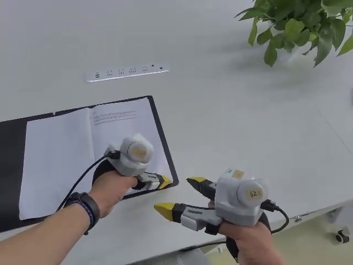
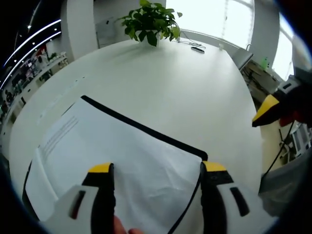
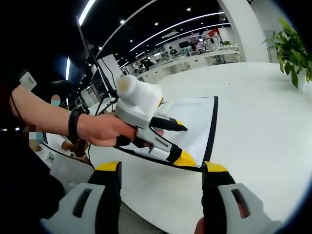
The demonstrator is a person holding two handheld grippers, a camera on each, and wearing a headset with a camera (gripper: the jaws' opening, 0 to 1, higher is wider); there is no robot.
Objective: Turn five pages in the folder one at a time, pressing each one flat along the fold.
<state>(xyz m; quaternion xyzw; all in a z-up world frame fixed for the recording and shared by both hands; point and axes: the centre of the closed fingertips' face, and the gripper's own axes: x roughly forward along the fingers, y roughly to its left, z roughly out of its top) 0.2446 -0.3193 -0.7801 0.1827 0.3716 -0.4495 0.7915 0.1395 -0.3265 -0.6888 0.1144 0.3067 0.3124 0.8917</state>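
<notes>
An open black folder (image 1: pixel 12 165) lies on the white table, its white pages (image 1: pixel 55 157) spread flat with a few printed lines at the top of the right page. My left gripper (image 1: pixel 160 180) hovers over the folder's near right corner. It is open, and in the left gripper view (image 2: pixel 157 168) the right page (image 2: pixel 122 161) lies between its yellow-tipped jaws. My right gripper (image 1: pixel 180 195) is open off the folder, to the right near the table's front edge, holding nothing. The right gripper view (image 3: pixel 162 167) looks at the left gripper (image 3: pixel 181 144) and the folder (image 3: pixel 213 126).
A white power strip (image 1: pixel 127 71) lies on the table (image 1: pixel 231 110) beyond the folder. A leafy green plant (image 1: pixel 298 25) stands at the far right. The table's front edge runs just below my right hand, with floor beyond it.
</notes>
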